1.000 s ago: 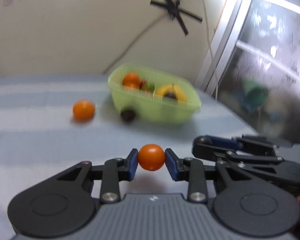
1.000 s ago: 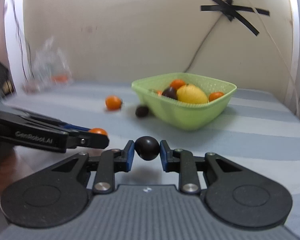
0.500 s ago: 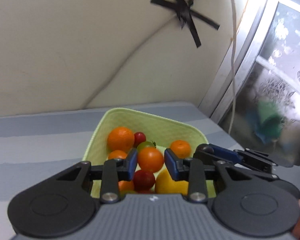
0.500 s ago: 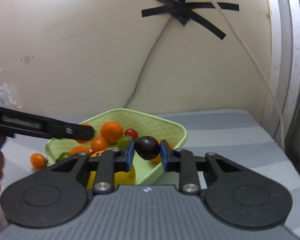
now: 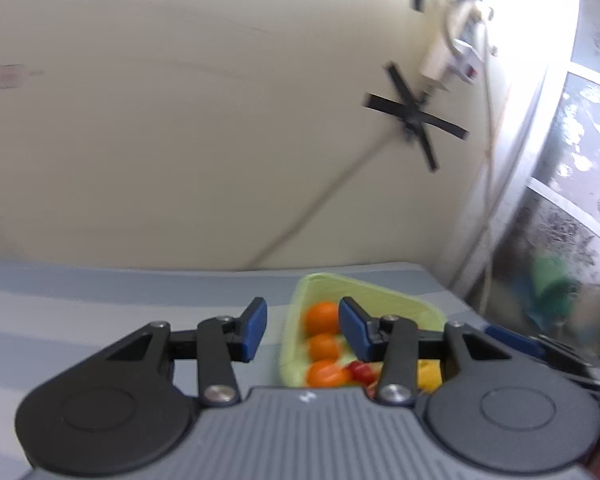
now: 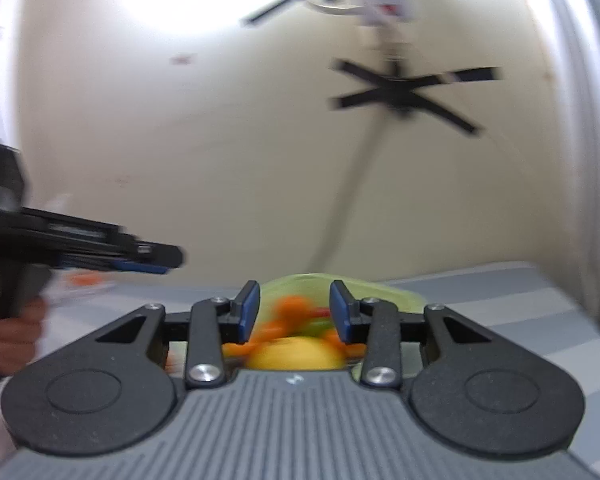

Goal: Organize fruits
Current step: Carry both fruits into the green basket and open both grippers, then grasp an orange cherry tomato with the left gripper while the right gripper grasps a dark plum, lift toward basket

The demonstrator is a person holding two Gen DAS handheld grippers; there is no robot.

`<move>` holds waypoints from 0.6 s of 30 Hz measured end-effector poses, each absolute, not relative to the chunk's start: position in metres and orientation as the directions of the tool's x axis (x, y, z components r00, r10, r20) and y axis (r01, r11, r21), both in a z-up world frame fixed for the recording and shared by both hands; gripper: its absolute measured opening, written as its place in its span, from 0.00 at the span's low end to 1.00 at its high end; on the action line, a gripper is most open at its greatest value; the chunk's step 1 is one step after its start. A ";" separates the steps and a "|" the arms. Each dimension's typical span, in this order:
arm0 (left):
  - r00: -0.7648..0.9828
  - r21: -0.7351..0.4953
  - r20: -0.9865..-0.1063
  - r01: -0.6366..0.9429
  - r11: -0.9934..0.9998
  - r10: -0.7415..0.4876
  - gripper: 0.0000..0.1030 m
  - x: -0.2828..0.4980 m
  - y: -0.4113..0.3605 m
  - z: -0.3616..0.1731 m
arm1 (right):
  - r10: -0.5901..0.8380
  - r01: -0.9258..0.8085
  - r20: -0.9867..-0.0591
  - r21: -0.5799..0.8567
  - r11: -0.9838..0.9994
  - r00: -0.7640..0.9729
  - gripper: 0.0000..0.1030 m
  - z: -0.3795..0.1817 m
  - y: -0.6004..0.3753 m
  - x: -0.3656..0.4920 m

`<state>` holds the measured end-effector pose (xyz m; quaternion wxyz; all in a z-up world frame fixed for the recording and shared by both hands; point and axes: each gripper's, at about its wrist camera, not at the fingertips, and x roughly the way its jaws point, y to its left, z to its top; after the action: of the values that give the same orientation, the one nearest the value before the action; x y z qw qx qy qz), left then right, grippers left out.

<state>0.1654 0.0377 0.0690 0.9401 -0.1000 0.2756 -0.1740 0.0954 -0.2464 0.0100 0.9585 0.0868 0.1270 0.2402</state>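
Both grippers' jaws have just been opening, nothing between them, over the green basket [image 5: 396, 300].
Left gripper [image 5: 302, 325] view: oranges [image 5: 321, 317], cherry tomato [image 5: 360, 370] sharp. Right gripper [image 6: 292, 310] view adds lemon [image 6: 296, 354]; remaining fruit blurred, basket half hidden.

The basket [image 5: 384, 300] is pale green, holding orange fruits [image 5: 322, 318] and a yellow one [image 6: 294, 354]. The surface [image 5: 100, 300] is striped grey-blue.

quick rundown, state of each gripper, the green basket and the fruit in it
left gripper: open, blue pads apart, nothing between them; jaws have just been opening
right gripper: open, nothing held; jaws have just been opening
light green plastic basket: upright on the striped cloth, holding fruit
small orange fruits: lying in the basket
yellow lemon: lying in the basket, blurred
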 end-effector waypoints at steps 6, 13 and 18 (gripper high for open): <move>0.766 -0.260 -0.552 0.215 0.941 -0.328 0.46 0.150 0.060 0.038 | 0.629 -0.605 -0.350 0.189 0.773 0.694 0.40 0.001 -0.195 0.069; 0.724 -0.164 -0.603 0.298 0.941 -0.334 0.50 0.161 0.039 0.012 | 0.441 -0.479 -0.499 0.058 0.876 0.746 0.40 -0.020 -0.142 0.076; 0.711 -0.114 -0.620 0.337 0.935 -0.332 0.49 0.171 0.028 0.001 | 0.368 -0.373 -0.551 0.109 0.921 0.749 0.40 -0.030 -0.135 0.090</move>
<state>0.1715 0.0285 0.0009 0.9249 0.0037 0.3346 -0.1806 0.0900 -0.1347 -0.0299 0.9350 -0.0038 0.2939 0.1982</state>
